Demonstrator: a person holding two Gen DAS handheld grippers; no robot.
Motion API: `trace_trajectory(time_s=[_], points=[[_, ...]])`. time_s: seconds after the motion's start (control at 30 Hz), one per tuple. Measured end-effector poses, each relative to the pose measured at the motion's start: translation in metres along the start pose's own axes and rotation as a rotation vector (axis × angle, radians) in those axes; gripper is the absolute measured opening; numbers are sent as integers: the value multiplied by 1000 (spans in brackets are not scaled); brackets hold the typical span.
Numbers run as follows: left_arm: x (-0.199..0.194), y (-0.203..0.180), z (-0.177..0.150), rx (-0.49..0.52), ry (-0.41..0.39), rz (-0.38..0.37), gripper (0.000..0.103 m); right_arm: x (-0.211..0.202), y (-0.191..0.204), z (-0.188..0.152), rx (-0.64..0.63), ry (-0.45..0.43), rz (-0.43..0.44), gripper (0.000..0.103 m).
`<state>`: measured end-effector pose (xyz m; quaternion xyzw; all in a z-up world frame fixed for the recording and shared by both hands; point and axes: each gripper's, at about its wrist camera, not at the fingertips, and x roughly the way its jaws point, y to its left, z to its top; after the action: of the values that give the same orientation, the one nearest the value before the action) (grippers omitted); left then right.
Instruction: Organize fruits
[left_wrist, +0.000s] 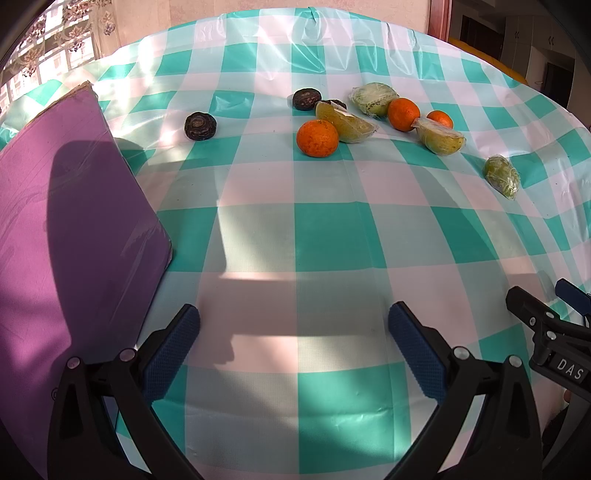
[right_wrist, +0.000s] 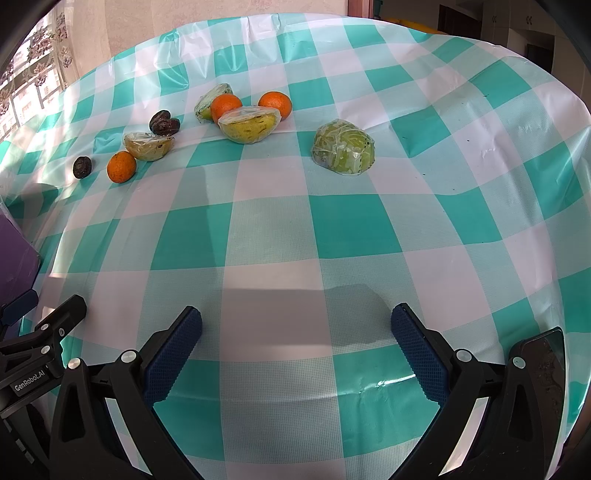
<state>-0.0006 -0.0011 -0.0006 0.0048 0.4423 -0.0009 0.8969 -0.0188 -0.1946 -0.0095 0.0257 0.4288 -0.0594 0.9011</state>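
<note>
left wrist view: the left gripper (left_wrist: 293, 334) is wide open, holding nothing. the right gripper (right_wrist: 295, 336) is also wide open and empty. the fruits (left_wrist: 317, 137) lie far ahead on the tablecloth (left_wrist: 332, 240), right of a purple board (left_wrist: 74, 221).

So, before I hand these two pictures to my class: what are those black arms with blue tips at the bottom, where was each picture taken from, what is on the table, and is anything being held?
Those are hand-held tongs, one in each of a person's hands; no robot arm is involved. Each carries a wide-angle camera looking forward along its two fingers, which is why the table looks curved. One picture comes from the left tongs, the other from the right tongs.

On the teal and white checked tablecloth lie three oranges, the nearest here, three dark wrinkled fruits, one set apart, and several pale green and yellow fruit pieces in clear wrap, one alone. A purple board lies on the left.

Both tongs are open and hold nothing. Nothing has been sorted yet.
</note>
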Motion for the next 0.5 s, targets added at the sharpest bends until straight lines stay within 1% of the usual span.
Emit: trace_trajectory(time_s=[0.5], points=[[0,0,0,-1,0,0,102,0,0,-1,-8,2,9,99]])
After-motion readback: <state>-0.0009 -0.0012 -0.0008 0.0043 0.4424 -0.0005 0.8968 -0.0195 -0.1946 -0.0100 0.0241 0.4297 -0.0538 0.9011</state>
